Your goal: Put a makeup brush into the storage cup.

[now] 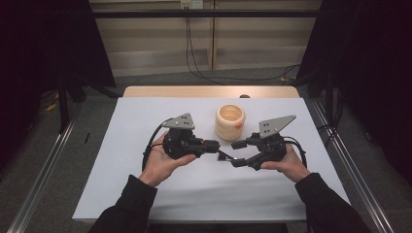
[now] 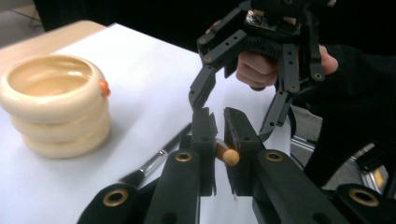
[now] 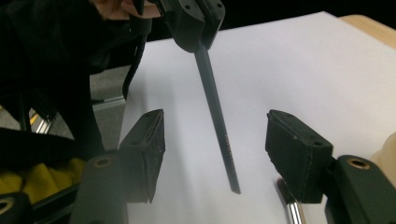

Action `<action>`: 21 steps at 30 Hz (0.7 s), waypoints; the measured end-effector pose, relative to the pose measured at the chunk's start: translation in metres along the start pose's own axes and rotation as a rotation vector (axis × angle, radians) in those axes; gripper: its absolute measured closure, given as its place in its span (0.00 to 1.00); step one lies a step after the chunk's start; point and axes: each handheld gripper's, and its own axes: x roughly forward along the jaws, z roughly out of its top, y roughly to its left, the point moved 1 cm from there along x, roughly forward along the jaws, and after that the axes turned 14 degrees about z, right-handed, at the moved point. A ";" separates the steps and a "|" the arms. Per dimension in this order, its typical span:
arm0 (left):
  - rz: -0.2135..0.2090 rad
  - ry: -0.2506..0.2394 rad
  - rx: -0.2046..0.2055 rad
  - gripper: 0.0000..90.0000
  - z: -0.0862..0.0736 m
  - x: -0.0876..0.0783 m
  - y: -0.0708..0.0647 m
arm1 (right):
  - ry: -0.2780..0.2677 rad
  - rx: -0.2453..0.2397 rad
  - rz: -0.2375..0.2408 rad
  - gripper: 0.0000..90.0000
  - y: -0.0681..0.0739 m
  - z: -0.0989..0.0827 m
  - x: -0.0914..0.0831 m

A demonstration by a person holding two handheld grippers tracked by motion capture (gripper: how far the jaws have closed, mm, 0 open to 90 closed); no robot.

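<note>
My left gripper (image 1: 216,144) is shut on a thin dark stick (image 3: 217,112), like a pencil or brush handle. Its rounded wooden butt (image 2: 227,156) pokes out behind the pads. The stick points away from the left gripper, and its free end hangs between the jaws of my right gripper (image 3: 215,135). Those jaws stand open on either side of the stick and do not touch it. In the high view the two grippers face each other at mid-table, the right gripper (image 1: 236,154) to the right of the left one.
A cream ribbed pot (image 1: 230,122) with a small orange knob stands just behind the grippers. A brush with a silver ferrule (image 2: 154,163) lies on the white table cover (image 1: 145,116) under them. Dark drapes and metal rails flank the table.
</note>
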 end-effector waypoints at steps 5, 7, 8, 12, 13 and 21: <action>-0.018 0.028 0.017 0.93 -0.001 0.003 -0.003 | 0.034 0.015 0.011 0.49 0.000 0.000 0.003; -0.020 0.051 0.030 0.93 -0.002 0.005 -0.004 | 0.046 0.018 0.026 0.52 -0.001 -0.001 0.005; -0.028 0.050 0.021 0.93 -0.002 0.006 -0.005 | 0.053 0.020 0.035 0.53 -0.002 -0.002 0.006; -0.036 0.069 0.043 0.93 -0.003 0.009 -0.007 | 0.091 0.024 0.069 0.59 -0.001 -0.001 0.012; -0.040 0.069 0.045 0.93 -0.004 0.010 -0.008 | 0.098 0.023 0.068 0.61 -0.001 -0.001 0.014; -0.060 0.103 0.058 0.93 -0.006 0.017 -0.015 | 0.136 0.031 0.097 0.72 -0.003 -0.002 0.021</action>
